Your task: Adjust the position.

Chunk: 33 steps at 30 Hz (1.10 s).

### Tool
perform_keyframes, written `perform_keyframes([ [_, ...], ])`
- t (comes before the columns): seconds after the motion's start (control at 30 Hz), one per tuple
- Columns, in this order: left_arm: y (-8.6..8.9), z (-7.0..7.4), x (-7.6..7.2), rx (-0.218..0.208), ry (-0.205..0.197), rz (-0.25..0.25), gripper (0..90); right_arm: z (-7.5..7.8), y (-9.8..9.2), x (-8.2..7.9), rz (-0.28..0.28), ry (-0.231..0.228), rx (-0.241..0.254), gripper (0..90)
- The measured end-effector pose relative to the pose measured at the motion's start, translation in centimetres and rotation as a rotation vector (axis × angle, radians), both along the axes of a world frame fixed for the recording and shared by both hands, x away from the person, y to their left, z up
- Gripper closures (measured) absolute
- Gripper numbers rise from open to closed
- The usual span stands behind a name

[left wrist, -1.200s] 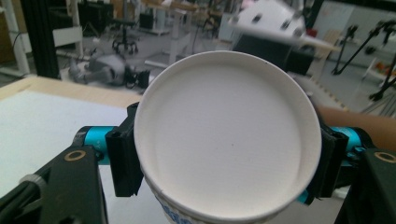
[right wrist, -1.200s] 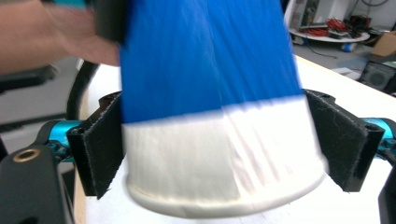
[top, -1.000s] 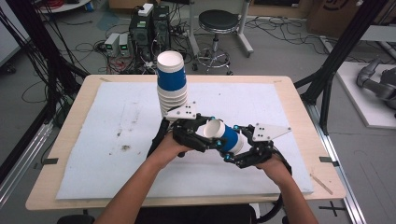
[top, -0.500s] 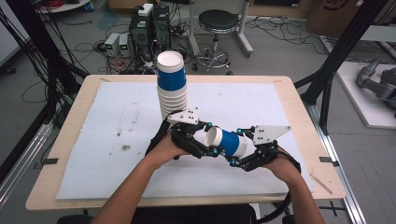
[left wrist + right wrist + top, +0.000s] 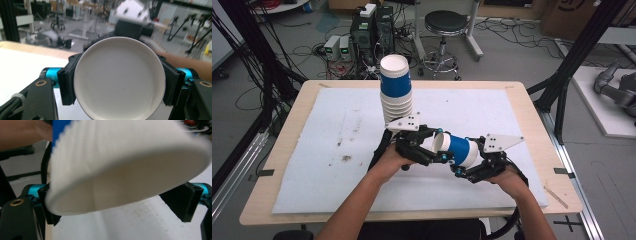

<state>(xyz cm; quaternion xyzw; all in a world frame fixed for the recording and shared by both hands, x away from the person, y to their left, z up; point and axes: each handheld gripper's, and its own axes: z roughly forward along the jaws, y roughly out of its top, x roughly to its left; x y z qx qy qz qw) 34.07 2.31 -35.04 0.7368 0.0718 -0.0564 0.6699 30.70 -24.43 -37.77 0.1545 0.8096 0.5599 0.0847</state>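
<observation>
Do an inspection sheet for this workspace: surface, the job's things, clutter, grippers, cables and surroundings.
Surface: wooden table under a white mat with dark stains.
Job's things: tilted stack of blue and white cups standing on the mat; one cup held on its side above it.
Clutter: nothing seen.
Grippers: left gripper has just been closing and is shut on the cup's open end; right gripper sits around its other end, grip unclear.
Cables: a black cable trails from the left gripper over the mat; loose wires lie on the floor.
Surroundings: stool, computer boxes, black frame posts.
</observation>
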Motion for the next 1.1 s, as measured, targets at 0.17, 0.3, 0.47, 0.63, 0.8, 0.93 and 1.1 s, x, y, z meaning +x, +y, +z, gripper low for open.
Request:
perform_keyframes([
  [0.17,0.0,-0.2,0.0,0.005,0.028,-0.016,29.8,0.4,-0.6,-0.1,0.039,-0.031,0.018,20.7],
  [0.3,-0.1,-0.3,-0.2,0.121,-0.021,0.005,27.1,0.4,-0.5,-0.1,0.039,-0.066,-0.093,21.6],
  [0.47,0.0,-0.7,-0.2,0.192,-0.039,-0.002,24.9,0.9,-0.2,-0.3,0.033,-0.103,-0.214,21.6],
  [0.63,-0.1,-0.9,-0.1,0.183,-0.040,-0.034,28.4,0.8,-0.5,-0.2,0.056,-0.063,-0.198,19.1],
  [0.8,0.7,-1.1,-0.1,0.078,-0.016,-0.005,29.4,-0.1,-1.0,0.3,0.010,0.018,-0.127,16.8],
  [0.93,1.2,-1.5,0.1,0.023,0.020,0.004,29.5,0.2,-1.7,0.3,0.029,0.055,0.042,16.7],
  [1.1,1.2,-1.7,0.2,0.017,0.047,-0.004,29.6,0.4,-2.0,0.5,0.053,0.046,0.105,19.3],
])
